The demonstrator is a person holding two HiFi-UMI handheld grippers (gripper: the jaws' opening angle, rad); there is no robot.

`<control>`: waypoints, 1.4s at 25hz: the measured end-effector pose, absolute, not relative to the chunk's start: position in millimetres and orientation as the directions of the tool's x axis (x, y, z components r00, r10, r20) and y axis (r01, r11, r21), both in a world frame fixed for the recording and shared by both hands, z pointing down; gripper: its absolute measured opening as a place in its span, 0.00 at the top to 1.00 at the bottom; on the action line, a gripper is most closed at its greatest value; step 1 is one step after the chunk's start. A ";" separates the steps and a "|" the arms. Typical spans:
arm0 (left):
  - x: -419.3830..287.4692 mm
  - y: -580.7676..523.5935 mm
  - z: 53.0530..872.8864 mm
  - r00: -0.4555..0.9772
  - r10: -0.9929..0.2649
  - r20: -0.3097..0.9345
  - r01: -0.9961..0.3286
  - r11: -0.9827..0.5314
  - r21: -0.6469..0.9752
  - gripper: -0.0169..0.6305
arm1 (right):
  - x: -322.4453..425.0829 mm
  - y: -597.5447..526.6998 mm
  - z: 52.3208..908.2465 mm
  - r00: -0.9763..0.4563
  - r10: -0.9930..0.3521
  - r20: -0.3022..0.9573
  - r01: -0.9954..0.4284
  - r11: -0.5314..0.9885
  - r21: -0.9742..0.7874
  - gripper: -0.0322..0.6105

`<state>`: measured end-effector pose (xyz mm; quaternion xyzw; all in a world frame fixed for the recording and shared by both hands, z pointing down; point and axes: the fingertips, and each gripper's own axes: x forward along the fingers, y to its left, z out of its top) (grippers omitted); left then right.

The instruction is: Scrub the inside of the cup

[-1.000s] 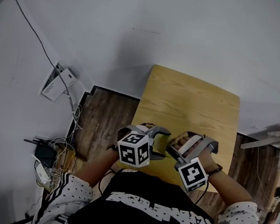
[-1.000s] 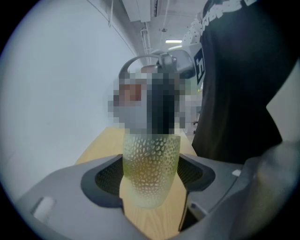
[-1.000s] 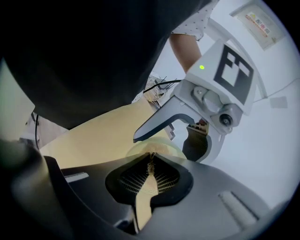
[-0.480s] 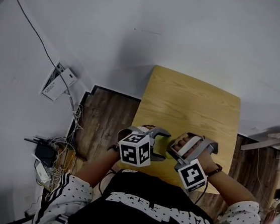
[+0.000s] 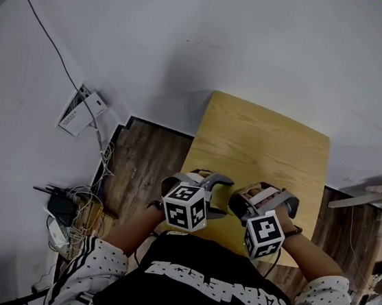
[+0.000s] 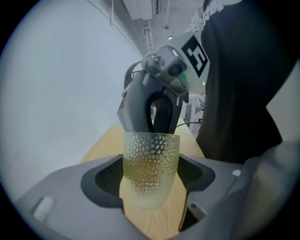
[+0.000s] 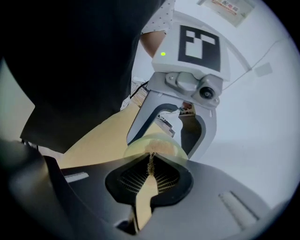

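Cup (image 6: 150, 168) over wood tbl (image 5: 268, 144), white wall (image 5: 260, 39)

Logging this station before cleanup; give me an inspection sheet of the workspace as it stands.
Surface: wooden table.
Job's things: dimpled translucent cup, upright; thin brownish scrubber.
Clutter: nothing seen on the table.
Grippers: left claw shut on cup; right claw shut on scrubber at cup's mouth.
Cables: tangle on floor, left; white box beyond it.
Surroundings: white wall, wood floor.
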<state>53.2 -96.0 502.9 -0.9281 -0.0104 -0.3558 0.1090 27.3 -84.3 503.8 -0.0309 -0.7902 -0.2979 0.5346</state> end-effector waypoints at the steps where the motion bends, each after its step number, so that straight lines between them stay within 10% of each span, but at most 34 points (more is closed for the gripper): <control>1: 53.6 -96.9 502.7 0.747 -0.067 0.661 0.091 -0.975 -0.202 0.42 | 27.5 -85.4 503.4 -0.431 -0.267 0.862 0.346 0.833 0.431 0.91; 18: 56.1 -102.0 495.2 0.740 -0.159 0.653 0.071 -0.948 -0.311 0.42 | 23.5 -89.5 491.4 -0.592 -0.097 0.800 -0.123 0.992 0.029 0.91; 35: 58.4 -100.0 494.7 0.726 -0.210 0.655 0.141 -0.887 -0.441 0.42 | 26.8 -92.4 482.7 -0.828 0.022 0.560 -0.377 0.717 -0.586 0.91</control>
